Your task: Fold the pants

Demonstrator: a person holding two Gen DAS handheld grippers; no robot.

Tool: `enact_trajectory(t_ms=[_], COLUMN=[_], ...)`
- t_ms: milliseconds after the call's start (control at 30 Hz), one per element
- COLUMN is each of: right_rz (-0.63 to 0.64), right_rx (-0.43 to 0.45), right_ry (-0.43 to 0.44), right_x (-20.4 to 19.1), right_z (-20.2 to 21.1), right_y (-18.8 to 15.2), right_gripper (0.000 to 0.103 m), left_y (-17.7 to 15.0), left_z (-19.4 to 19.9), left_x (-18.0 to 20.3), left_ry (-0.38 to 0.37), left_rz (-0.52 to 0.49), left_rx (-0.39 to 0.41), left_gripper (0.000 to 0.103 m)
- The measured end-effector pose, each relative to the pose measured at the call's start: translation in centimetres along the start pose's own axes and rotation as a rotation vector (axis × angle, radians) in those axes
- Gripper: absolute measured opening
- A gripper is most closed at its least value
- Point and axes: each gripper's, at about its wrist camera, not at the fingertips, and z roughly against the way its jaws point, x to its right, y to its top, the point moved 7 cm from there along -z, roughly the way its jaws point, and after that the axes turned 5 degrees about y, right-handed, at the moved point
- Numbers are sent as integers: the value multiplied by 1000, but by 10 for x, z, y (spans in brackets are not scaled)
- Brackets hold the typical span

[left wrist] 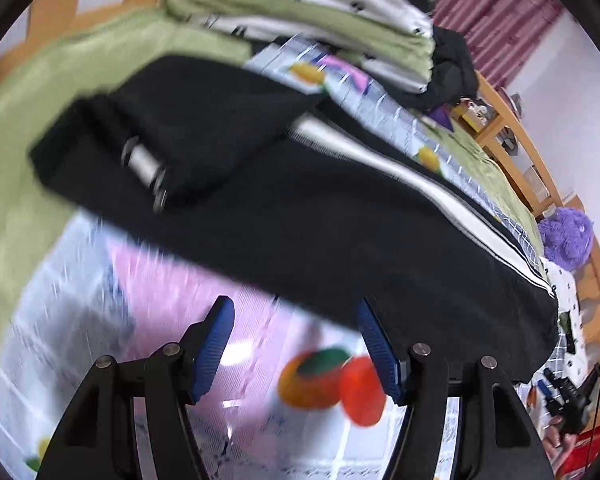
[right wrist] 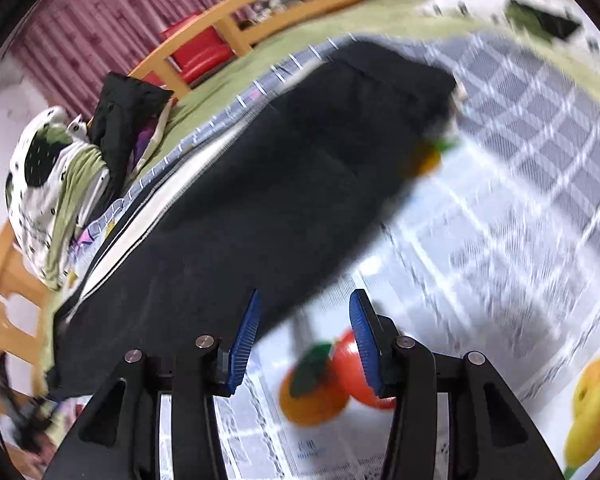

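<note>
- Left gripper and right gripper: spread, pinching nothing.
- Black pants: on fruit-print sheet, toward 12 o'clock; edges blurred.
- Folded bedding beyond; purple plush at 3 o'clock.

Each gripper has black arms, silver screws and ribbed blue pads.

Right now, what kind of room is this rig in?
Most likely a bedroom. The black pants lie on a bed sheet printed with fruit, a folded quilt pile sits at one end, and a wooden bed rail runs along the far side, with a purple plush toy beside it.
</note>
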Motion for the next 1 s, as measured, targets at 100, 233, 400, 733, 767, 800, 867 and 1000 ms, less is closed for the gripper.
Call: enact_trajectory(t_ms=[100,233,400,733,767,800,867,1000], right_rz=[-30,-16,-6,-56,-48,-37,-37,-27], right_rx=[-13,-23,-11,56,73,91,99,86], right_ry=[37,55,44,14,25,39,58,19], right_x=[3,-6,-15,-17,-18,-19,-16,11], right_z=[-8,-25,-54,-76,-66,-51,-30,22], right_y=[-2,7,33,69,69,66,61,35], right_gripper=[46,46,46,15,13,12,11,11], left_y=[-2,13,36,57,55,52,40,-2], left_z=[-6,-20,-37,-46,-40,-33,-16,15], left_x=[-2,4,10,16,17,19,22,28], left_ry=[-5,1,17,6,6,3,-14,-29], left_rz=[21,36,39,80,62,46,22,-49], left_rx=[15,34,60,24,27,27,16,-31], left_gripper=[62,62,60,12,12,12,11,11])
